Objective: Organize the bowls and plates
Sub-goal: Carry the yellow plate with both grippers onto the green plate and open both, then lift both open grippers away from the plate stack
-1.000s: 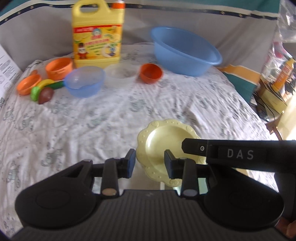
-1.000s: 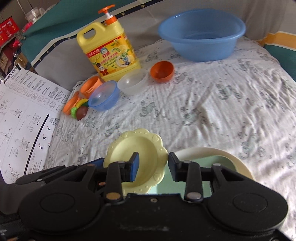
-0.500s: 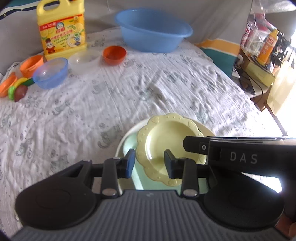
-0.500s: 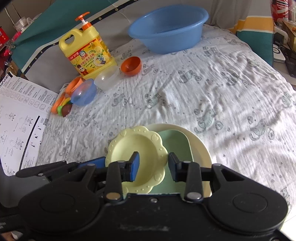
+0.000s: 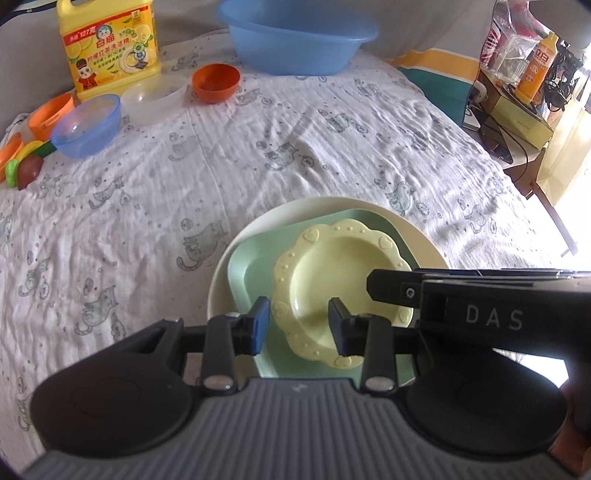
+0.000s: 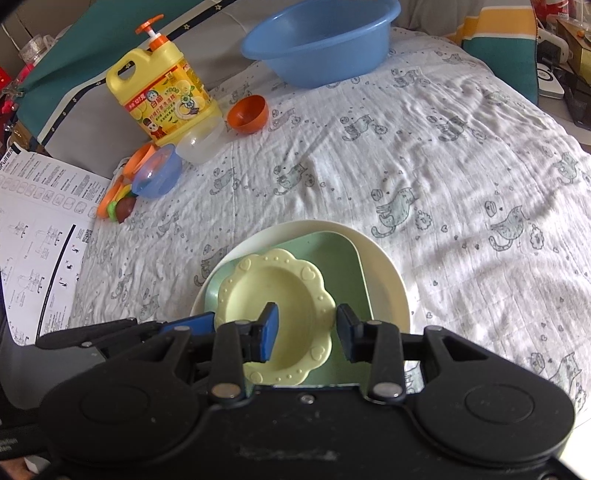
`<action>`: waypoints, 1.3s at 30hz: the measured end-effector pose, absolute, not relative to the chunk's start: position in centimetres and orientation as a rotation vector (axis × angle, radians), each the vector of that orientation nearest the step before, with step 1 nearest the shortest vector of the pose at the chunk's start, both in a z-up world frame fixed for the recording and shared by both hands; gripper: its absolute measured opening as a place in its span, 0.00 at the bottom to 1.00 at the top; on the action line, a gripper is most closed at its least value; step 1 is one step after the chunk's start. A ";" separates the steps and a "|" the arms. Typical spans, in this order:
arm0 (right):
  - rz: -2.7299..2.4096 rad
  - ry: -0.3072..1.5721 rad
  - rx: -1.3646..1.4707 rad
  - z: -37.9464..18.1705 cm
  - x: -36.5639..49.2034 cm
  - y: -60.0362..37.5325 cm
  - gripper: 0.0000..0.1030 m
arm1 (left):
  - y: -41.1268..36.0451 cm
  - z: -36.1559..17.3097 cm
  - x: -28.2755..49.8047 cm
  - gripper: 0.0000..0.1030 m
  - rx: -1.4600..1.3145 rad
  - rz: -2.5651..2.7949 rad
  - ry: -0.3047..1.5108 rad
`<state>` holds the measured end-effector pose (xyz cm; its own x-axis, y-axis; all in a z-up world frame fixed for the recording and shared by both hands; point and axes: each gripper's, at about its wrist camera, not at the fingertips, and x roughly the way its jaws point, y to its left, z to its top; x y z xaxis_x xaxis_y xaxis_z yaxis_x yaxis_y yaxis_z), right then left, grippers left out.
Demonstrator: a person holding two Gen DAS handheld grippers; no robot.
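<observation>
Near the bed's front edge, the left gripper (image 5: 299, 325) and right gripper (image 6: 306, 328) each straddle the rim of the yellow plate (image 5: 343, 284), jaws partly apart; whether the pads actually press the rim is hard to tell. The plate sits on a green tray (image 5: 255, 269), itself on a white plate (image 5: 413, 229). Toward the far edge stand small bowls (image 5: 86, 123), a soap jug (image 5: 110, 44) and a blue basin (image 5: 295, 33).
</observation>
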<state>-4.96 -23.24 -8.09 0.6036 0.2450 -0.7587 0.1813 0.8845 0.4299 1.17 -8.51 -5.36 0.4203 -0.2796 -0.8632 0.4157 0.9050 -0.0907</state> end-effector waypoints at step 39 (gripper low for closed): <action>-0.065 0.878 0.443 -6.6 -4.2 -22.8 1.00 | -2.2 -3.8 2.3 1.00 0.028 -0.295 0.975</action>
